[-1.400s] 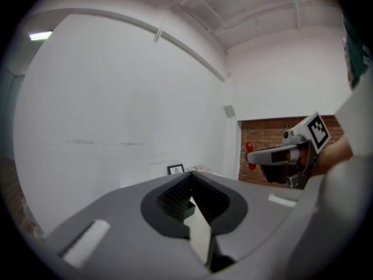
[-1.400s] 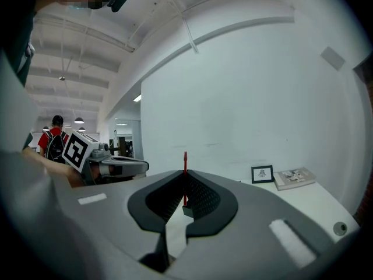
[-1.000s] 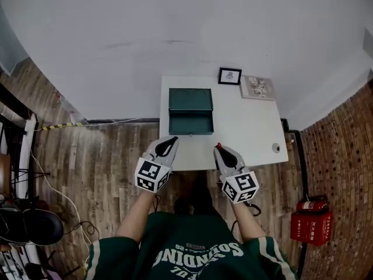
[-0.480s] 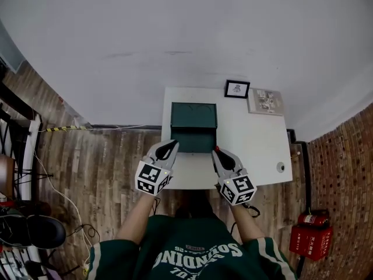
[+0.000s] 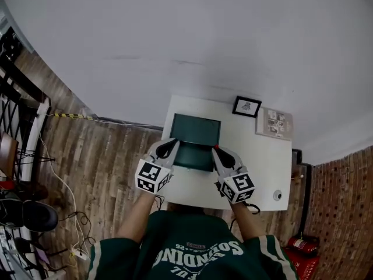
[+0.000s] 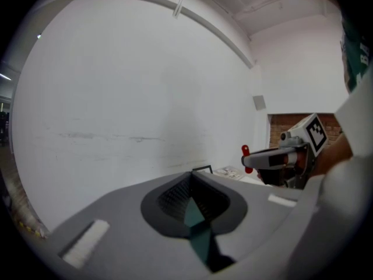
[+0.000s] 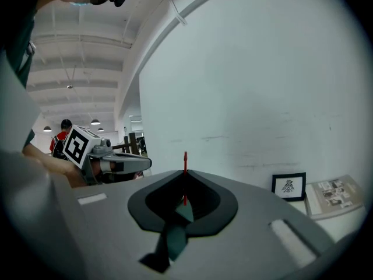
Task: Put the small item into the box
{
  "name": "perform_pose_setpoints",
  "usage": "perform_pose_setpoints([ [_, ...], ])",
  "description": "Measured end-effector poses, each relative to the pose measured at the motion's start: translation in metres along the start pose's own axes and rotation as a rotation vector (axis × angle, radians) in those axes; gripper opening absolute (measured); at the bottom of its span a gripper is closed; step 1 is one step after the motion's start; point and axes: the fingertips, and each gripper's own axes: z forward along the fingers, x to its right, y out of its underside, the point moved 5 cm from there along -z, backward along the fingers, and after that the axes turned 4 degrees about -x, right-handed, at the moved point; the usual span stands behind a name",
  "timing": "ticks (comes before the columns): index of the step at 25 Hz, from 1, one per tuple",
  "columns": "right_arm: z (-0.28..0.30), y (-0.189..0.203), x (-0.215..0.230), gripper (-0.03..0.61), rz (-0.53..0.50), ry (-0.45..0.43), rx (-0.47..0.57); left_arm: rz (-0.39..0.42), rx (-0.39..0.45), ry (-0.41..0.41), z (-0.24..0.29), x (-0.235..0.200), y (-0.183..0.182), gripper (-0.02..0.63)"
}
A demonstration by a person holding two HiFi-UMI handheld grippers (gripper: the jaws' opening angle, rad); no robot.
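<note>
Currently held: small thin red item (image 7: 185, 160), pinched at the fingertips of the right gripper (image 5: 220, 153), over the box's right side.
Left gripper (image 5: 169, 147): fingers pressed together, nothing between them, at the box's left side.
Box: dark green rectangular box (image 5: 196, 155), near the left edge of the white rectangular table (image 5: 259, 156).

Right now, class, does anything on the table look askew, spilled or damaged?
Nothing stands out. The green box sits open and square on the table; framed picture and booklet sit tidy at its far edge. The right gripper holds a small red item.
</note>
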Motion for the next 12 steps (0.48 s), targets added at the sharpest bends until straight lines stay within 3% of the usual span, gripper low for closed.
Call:
perform_pose_setpoints([
  [12, 0.034, -0.005, 0.036, 0.012, 0.006, -0.049, -0.022, -0.012, -0.015, -0.046, 0.031, -0.017, -0.008, 0.051],
])
